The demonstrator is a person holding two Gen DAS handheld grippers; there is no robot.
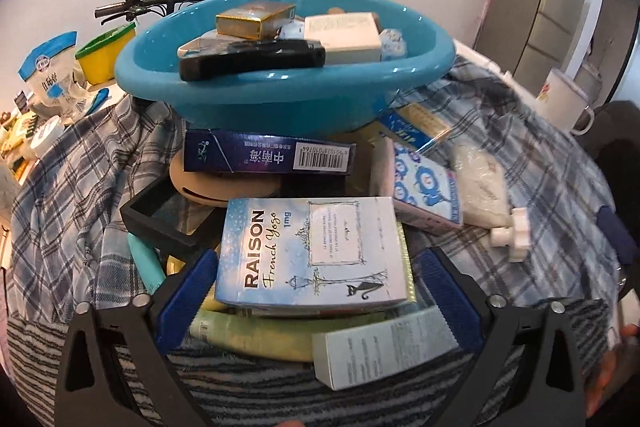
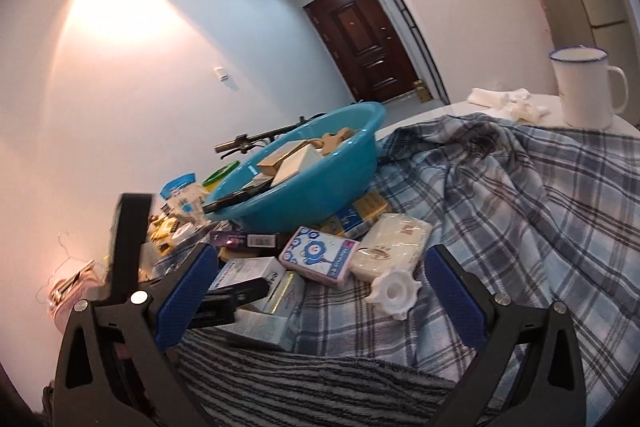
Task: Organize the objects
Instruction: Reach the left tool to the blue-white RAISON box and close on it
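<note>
So the landmark here is the teal plastic basin (image 1: 280, 87), round and glossy, perched on top of the pile rather than sitting flat on the plaid cloth (image 1: 72, 163). Inside it I count one gold box (image 1: 254, 19), one white box (image 1: 344, 35) and one black bar-shaped thing (image 1: 252, 61), plus smaller bits behind that I can't make out.

Right under the basin's front edge is one dark blue carton (image 1: 268, 157) with a barcode. In front of that lies the pale blue "RAISON French Yogo" box (image 1: 316, 251), flat, label up. To the right of the basin's base: one box with a blue cartoon print (image 1: 426, 191), one clear bag of white stuff (image 1: 482, 187), and one white knob (image 1: 510, 233). One pale green box (image 1: 384, 351) lies nearest the camera, under the RAISON box.

The left claw (image 1: 320, 301) is spread wide, blue pads either side of the RAISON box's near end, not pressing it as far as I can see. The right claw (image 2: 316, 301) is wide too, nothing between the pads.

One white enamel mug (image 2: 584, 87) stands well right of the basin, near the counter edge, and the plaid between them is mostly bare.
</note>
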